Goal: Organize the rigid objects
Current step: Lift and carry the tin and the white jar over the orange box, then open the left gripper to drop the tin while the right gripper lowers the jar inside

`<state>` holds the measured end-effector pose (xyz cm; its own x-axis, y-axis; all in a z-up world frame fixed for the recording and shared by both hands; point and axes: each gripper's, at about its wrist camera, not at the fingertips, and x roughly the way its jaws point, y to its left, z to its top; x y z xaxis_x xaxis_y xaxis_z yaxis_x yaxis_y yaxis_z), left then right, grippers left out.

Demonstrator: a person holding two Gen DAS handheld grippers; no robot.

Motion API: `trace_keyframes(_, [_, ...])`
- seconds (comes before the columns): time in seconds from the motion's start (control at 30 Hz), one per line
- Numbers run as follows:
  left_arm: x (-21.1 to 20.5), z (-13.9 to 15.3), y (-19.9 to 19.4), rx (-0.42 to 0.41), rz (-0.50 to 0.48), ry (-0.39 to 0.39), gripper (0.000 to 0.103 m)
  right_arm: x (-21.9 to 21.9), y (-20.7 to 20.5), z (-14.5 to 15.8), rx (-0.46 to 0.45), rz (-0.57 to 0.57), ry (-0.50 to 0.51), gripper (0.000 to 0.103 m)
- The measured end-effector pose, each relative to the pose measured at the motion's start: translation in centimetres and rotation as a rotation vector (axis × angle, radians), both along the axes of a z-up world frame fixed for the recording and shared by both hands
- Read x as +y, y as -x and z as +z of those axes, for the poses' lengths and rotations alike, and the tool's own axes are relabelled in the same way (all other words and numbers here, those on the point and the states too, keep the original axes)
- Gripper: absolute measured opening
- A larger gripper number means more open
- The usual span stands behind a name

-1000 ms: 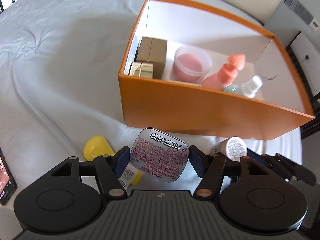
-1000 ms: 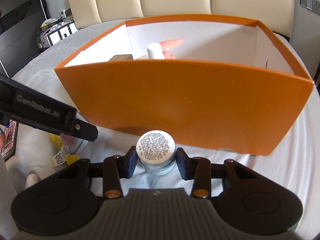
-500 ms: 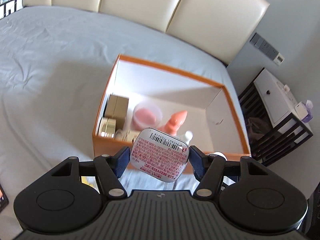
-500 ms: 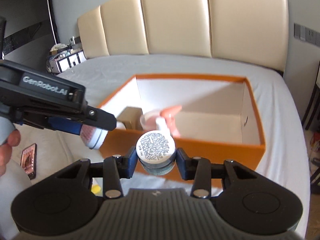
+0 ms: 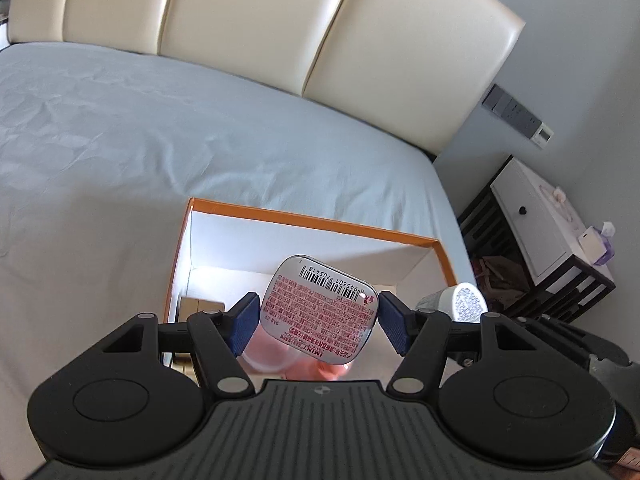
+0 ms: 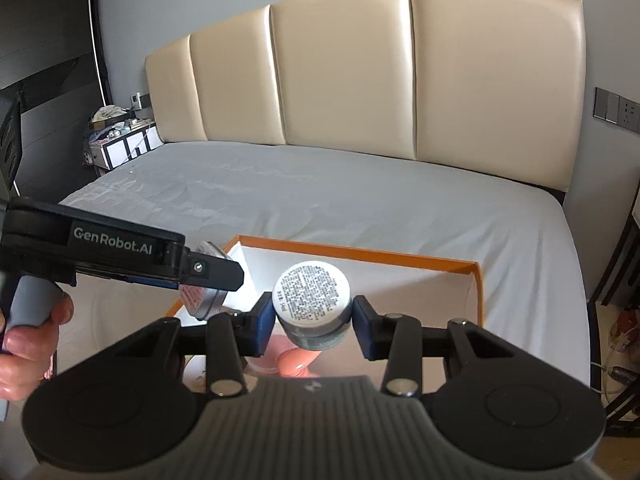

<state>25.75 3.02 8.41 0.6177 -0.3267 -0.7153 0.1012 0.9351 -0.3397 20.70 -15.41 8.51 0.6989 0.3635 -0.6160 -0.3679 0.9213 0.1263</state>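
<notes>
My left gripper [image 5: 318, 320] is shut on a flat silver mint tin [image 5: 318, 308] with red print and a barcode, held above the orange box [image 5: 312, 222] on the bed. My right gripper [image 6: 313, 322] is shut on a small round jar [image 6: 312, 300] with a printed white lid, also over the orange box [image 6: 360, 252]. The jar [image 5: 460, 302] shows at the right of the left wrist view, and the left gripper [image 6: 120, 254] with the tin [image 6: 200, 300] shows at the left of the right wrist view. Inside the box I see a brown carton [image 5: 200, 306] and a pink bottle [image 6: 294, 360], mostly hidden.
The box sits on a grey bedsheet [image 5: 160, 140] before a cream padded headboard [image 6: 360, 80]. A white nightstand in a black frame [image 5: 540, 232] stands to the right of the bed. A person's hand [image 6: 28, 340] grips the left tool's handle.
Both grippers rose with their objects from the sheet in front of the box to above it. The box now appears smaller and lower, and the headboard has come into view.
</notes>
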Motion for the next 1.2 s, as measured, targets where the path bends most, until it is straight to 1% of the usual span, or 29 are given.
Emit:
trace_keyframes(0.1, [0.2,-1.7,-2.9,0.055,-0.025,-0.021,0.074,0.1,-2.8,-0.9,0.064,-0.022,0.030,0.041])
trace_keyframes(0.23, [-0.2,-4.0,-5.7,0.097,-0.042,-0.070,0.074,-0.1,-5.5,-2.8,0.147,-0.042,0.014,0.041])
trace_keyframes(0.33, [-1.0,-6.0,-7.2,0.145,-0.048,-0.133,0.074,-0.2,-6.9,-4.4,0.187,-0.047,0.011,0.041])
trace_keyframes(0.4, [-1.5,-6.8,-8.1,0.166,-0.026,-0.197,0.074,-0.3,-7.7,-5.2,0.205,-0.043,0.011,0.041])
trace_keyframes(0.47, [-1.8,-7.5,-8.7,0.170,0.000,-0.273,0.074,-0.2,-8.6,-5.8,0.216,-0.037,0.012,0.042])
trace_keyframes(0.53, [-2.5,-7.8,-9.0,0.153,0.012,-0.332,0.074,0.0,-9.3,-6.3,0.225,-0.028,0.007,0.042])
trace_keyframes(0.6, [-3.1,-8.1,-9.3,0.154,0.017,-0.362,0.074,0.2,-10.1,-6.8,0.240,-0.020,0.004,0.042])
trace_keyframes(0.63, [-3.5,-8.3,-9.4,0.156,0.013,-0.377,0.074,0.3,-10.6,-7.1,0.252,-0.017,0.003,0.042])
trace_keyframes(0.73, [-4.7,-9.0,-9.5,0.157,-0.015,-0.476,0.074,0.1,-11.8,-7.7,0.287,-0.015,-0.019,0.041])
trace_keyframes(0.83, [-5.7,-9.7,-9.8,0.164,-0.029,-0.560,0.075,-0.1,-12.1,-7.9,0.293,-0.015,-0.022,0.042])
trace_keyframes(0.9, [-6.0,-9.9,-10.0,0.166,-0.028,-0.591,0.075,-0.2,-12.0,-8.1,0.297,-0.013,-0.018,0.042])
trace_keyframes(0.97, [-6.3,-10.0,-10.0,0.154,-0.028,-0.629,0.072,-0.2,-11.8,-8.2,0.305,-0.014,-0.012,0.042])
trace_keyframes(1.07, [-6.4,-10.1,-10.0,0.148,-0.033,-0.643,0.073,0.0,-12.3,-8.3,0.312,-0.015,0.001,0.042])
trace_keyframes(1.13, [-6.1,-10.0,-9.8,0.142,-0.038,-0.625,0.075,0.4,-12.6,-8.4,0.314,-0.017,0.007,0.042])
trace_keyframes(1.2, [-5.8,-9.7,-9.7,0.129,-0.038,-0.594,0.076,0.6,-12.7,-8.4,0.314,-0.019,0.016,0.042])
